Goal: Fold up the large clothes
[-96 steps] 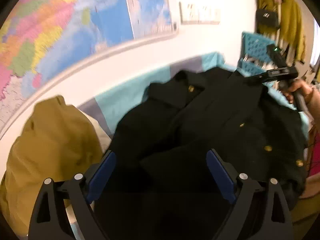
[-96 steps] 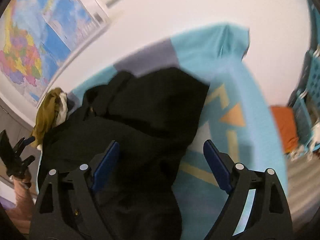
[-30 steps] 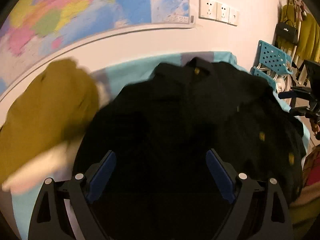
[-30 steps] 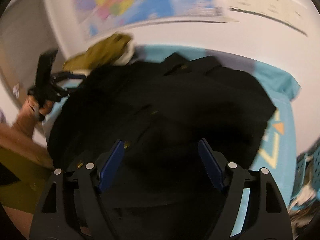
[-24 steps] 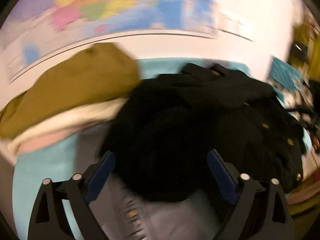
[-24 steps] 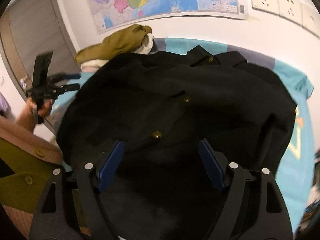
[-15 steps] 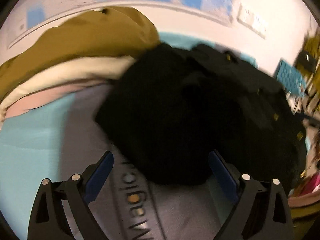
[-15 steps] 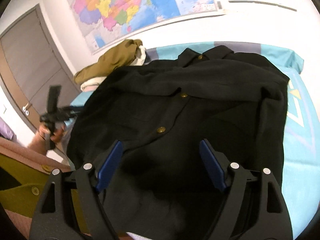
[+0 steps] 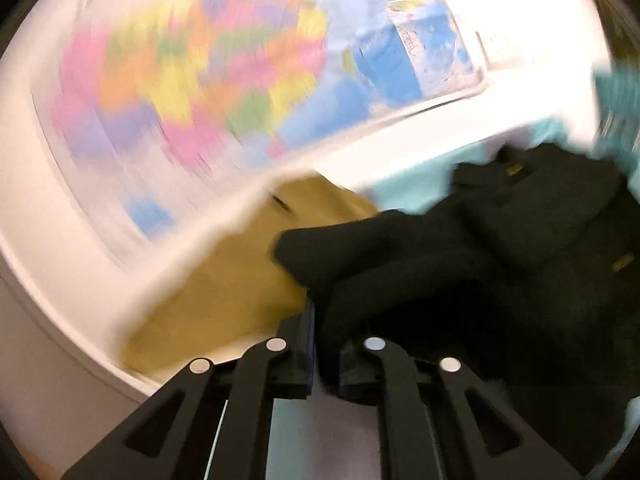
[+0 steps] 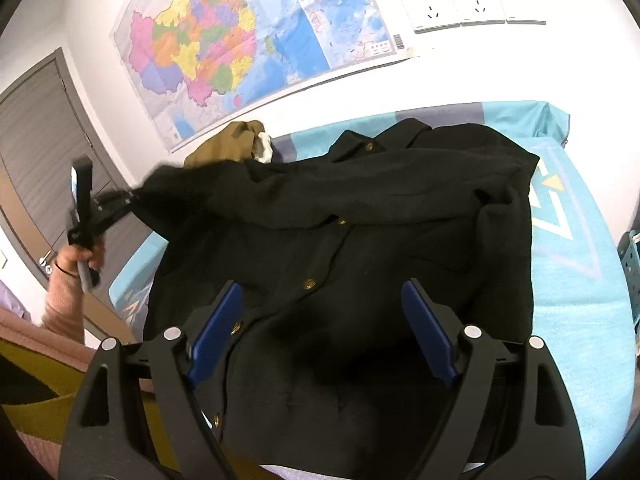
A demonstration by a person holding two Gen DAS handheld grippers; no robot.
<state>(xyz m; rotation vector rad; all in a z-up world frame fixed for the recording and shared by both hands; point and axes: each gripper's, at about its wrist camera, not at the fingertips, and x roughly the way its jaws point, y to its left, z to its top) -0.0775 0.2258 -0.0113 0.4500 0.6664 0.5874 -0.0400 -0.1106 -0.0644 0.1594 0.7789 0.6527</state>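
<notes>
While your left claw (image 9: 323, 354) is closing on the black coat's (image 10: 360, 232) sleeve edge, lifted off the bed (image 10: 572, 256), carry it across the chest; keep your right claw (image 10: 320, 328) spread, empty, steadying the hem.

Our left gripper (image 9: 323, 344), wide open half a second ago, is closing its jaws on a fold of the black coat (image 9: 460, 280) and has lifted that edge. Between the right gripper's (image 10: 320, 328) open jaws the coat now lies spread flatter than before.
</notes>
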